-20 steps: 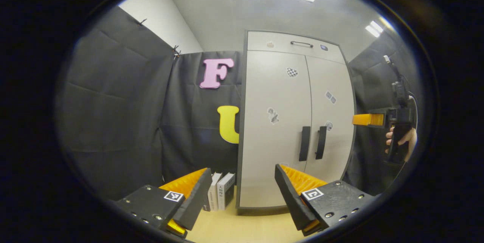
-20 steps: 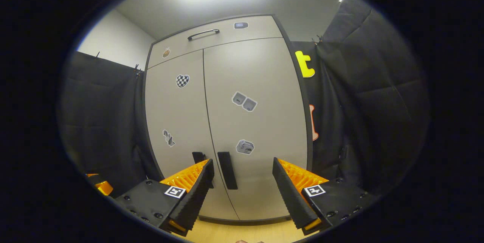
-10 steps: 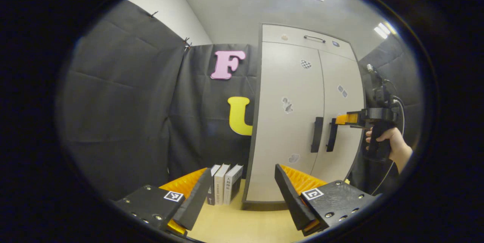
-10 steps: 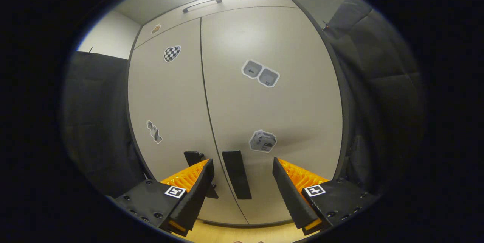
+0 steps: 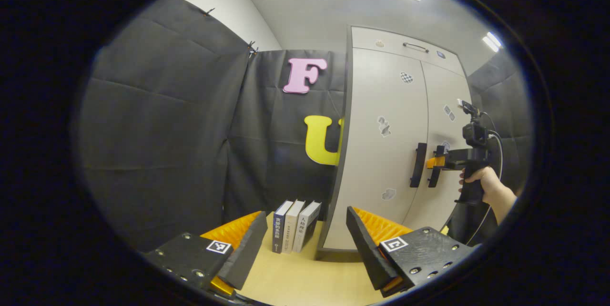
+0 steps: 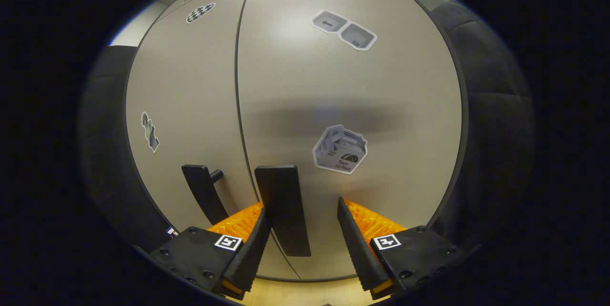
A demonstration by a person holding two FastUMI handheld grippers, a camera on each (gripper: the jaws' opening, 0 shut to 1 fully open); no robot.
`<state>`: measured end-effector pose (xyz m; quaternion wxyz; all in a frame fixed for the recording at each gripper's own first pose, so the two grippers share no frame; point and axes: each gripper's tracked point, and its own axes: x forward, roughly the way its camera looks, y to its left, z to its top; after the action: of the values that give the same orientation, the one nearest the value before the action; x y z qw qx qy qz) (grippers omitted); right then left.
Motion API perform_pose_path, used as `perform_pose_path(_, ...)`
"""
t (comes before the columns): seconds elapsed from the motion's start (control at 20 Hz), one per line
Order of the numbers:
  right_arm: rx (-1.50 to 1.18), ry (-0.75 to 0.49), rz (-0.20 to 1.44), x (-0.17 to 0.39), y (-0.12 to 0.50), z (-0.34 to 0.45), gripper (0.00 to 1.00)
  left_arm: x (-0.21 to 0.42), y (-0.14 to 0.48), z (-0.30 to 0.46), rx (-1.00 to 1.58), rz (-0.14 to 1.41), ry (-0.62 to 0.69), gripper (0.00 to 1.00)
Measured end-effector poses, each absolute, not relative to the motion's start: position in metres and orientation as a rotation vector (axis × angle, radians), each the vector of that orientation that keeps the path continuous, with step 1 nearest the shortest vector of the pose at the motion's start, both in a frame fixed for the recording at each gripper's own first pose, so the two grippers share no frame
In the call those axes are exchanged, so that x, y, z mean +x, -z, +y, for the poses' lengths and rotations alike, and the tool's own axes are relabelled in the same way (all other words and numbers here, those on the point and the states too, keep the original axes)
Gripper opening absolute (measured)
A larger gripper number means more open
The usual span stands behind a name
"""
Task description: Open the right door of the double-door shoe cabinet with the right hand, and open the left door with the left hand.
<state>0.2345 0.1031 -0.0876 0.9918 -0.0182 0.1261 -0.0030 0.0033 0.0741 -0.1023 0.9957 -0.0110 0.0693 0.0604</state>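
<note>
Grey right door (image 6: 348, 86) sticker (image 6: 340, 149): "Taco 12-Pack"; right tongs (image 6: 302, 244) straddle handle (image 6: 283, 208).

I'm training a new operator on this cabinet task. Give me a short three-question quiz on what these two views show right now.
1. True or false: the right gripper has its fingers either side of the right door handle, not yet pressing it.
2. Which is nearer the shoe cabinet: A) the left gripper, or B) the right gripper?
3. Fill in: beside the cabinet, on the floor, stand three ____.

Key: 1 true; the jaws stand apart around the handle. 2 B; the left gripper view shows the right gripper at the handles, with the left gripper back from the cabinet. 3 books. Both doors look shut.
</note>
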Motion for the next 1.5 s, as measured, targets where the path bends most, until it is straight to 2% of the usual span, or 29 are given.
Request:
perform_pose_path(0.05, -0.046, 0.005, 0.247, 0.231, 0.087, 0.105, 0.83, 0.004, 0.104, 0.074, -0.024, 0.141, -0.121, 0.96)
perform_pose_path(0.1, -0.048, 0.005, 0.249, 0.233, 0.089, 0.108, 0.68, 0.005, 0.105, 0.074, -0.025, 0.144, -0.121, 0.97)
perform_pose_path(0.15, -0.049, -0.007, 0.259, 0.230, 0.088, 0.110, 0.65, 0.005, 0.105, 0.073, -0.027, 0.144, -0.120, 0.96)
perform_pose_path(0.3, -0.055, -0.013, 0.264, 0.231, 0.090, 0.115, 0.35, 0.007, 0.104, 0.068, -0.020, 0.139, -0.102, 0.97)
perform_pose_path(0.35, -0.057, -0.014, 0.254, 0.231, 0.089, 0.115, 0.35, 0.007, 0.104, 0.066, -0.014, 0.139, -0.096, 0.97)
perform_pose_path(0.4, -0.066, -0.023, 0.251, 0.232, 0.088, 0.116, 0.30, 0.007, 0.103, 0.063, -0.010, 0.139, -0.092, 0.96)
perform_pose_path(0.45, -0.083, -0.038, 0.245, 0.231, 0.088, 0.116, 0.30, 0.006, 0.103, 0.059, -0.008, 0.137, -0.086, 0.96)
perform_pose_path(0.6, -0.086, -0.082, 0.259, 0.230, 0.088, 0.117, 0.05, 0.002, 0.106, 0.049, -0.005, 0.144, -0.064, 0.97)
perform_pose_path(0.7, -0.100, -0.095, 0.264, 0.231, 0.090, 0.117, 0.02, 0.000, 0.108, 0.044, 0.005, 0.151, -0.057, 0.99)
perform_pose_path(0.75, -0.102, -0.093, 0.259, 0.231, 0.090, 0.117, 0.05, -0.002, 0.107, 0.042, 0.012, 0.151, -0.052, 0.97)
perform_pose_path(0.85, -0.108, -0.098, 0.255, 0.228, 0.090, 0.117, 0.05, -0.006, 0.105, 0.038, 0.024, 0.145, -0.049, 0.97)
perform_pose_path(0.9, -0.102, -0.103, 0.257, 0.226, 0.090, 0.117, 0.02, -0.008, 0.103, 0.035, 0.026, 0.142, -0.046, 0.96)
perform_pose_path(0.95, -0.098, -0.109, 0.255, 0.225, 0.090, 0.117, 0.05, -0.011, 0.102, 0.034, 0.027, 0.140, -0.045, 0.96)
perform_pose_path(1.0, -0.100, -0.115, 0.253, 0.224, 0.089, 0.117, 0.02, -0.013, 0.101, 0.032, 0.026, 0.141, -0.043, 0.96)
perform_pose_path(1.2, -0.085, -0.153, 0.241, 0.206, 0.087, 0.116, 0.02, -0.024, 0.101, 0.025, 0.043, 0.146, -0.042, 0.99)
perform_pose_path(1.25, -0.077, -0.164, 0.238, 0.202, 0.087, 0.115, 0.05, -0.027, 0.102, 0.024, 0.046, 0.149, -0.041, 0.99)
perform_pose_path(1.35, -0.069, -0.185, 0.231, 0.191, 0.086, 0.112, 0.02, -0.032, 0.101, 0.021, 0.052, 0.150, -0.039, 0.99)
perform_pose_path(1.4, -0.067, -0.194, 0.230, 0.186, 0.085, 0.111, 0.05, -0.035, 0.100, 0.019, 0.055, 0.149, -0.039, 0.99)
perform_pose_path(1.5, -0.066, -0.212, 0.229, 0.174, 0.084, 0.107, 0.05, -0.040, 0.100, 0.015, 0.056, 0.152, -0.039, 0.97)
